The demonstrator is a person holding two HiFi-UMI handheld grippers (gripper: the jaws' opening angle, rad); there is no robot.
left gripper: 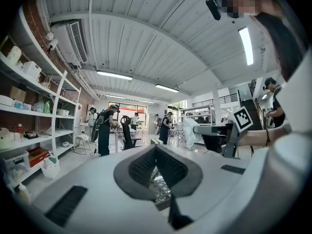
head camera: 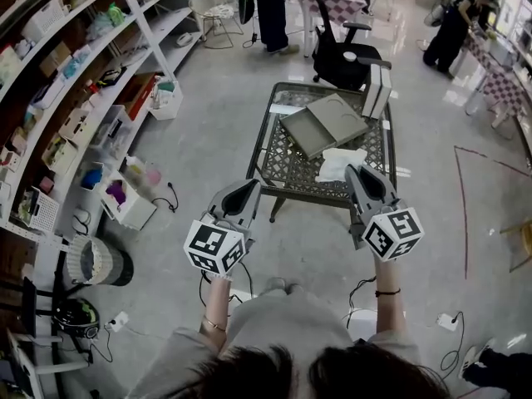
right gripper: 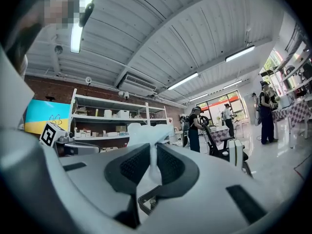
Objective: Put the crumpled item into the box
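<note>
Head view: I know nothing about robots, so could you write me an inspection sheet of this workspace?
Surface: metal lattice table, mostly bare.
Job's things: white crumpled tissue, held over the table's near side; flat grey box open on the table, its lid alongside.
Clutter: white upright boxes at the far corner.
Grippers: right gripper shut on the tissue; left gripper shut, empty.
Cables: loose cable on the floor by the shelves; power strip at the right.
Surroundings: stocked shelves, black office chair, people standing at the back.
</note>
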